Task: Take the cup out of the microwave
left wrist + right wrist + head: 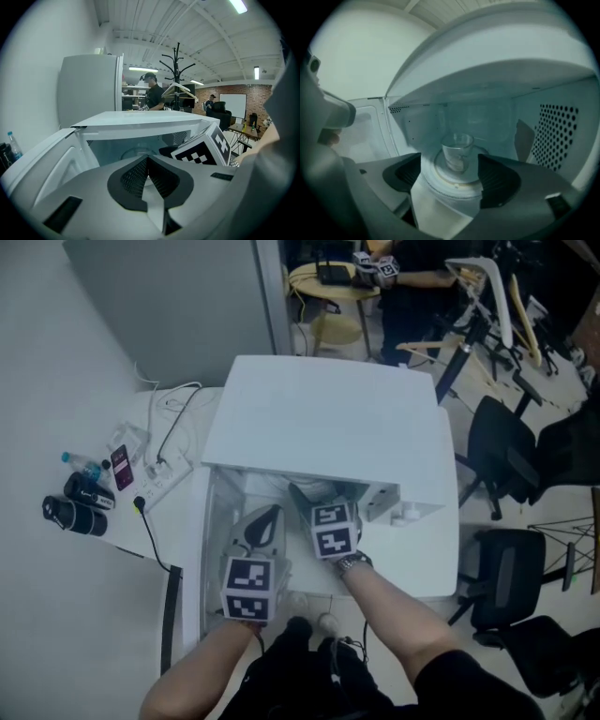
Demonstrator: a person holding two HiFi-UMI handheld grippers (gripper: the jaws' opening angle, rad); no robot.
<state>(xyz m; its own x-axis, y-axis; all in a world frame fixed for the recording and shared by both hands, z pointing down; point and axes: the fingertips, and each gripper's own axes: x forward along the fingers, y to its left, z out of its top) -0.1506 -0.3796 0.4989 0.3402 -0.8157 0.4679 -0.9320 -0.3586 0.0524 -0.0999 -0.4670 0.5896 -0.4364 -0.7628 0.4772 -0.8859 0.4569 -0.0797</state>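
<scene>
Approach: open-jawed right gripper is hovering at the mouth of the white boxy microwave, facing the clear glass cup inside and needing to straddle and clamp it; closed, empty left gripper is hanging beside that mouth.

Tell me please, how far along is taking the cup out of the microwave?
Done: the microwave door stands open. In hand: the right gripper, jaws apart, points inside at the glass cup, which stands untouched on the turntable. Left: close on the cup and bring it out. The left gripper is shut and empty.
</scene>
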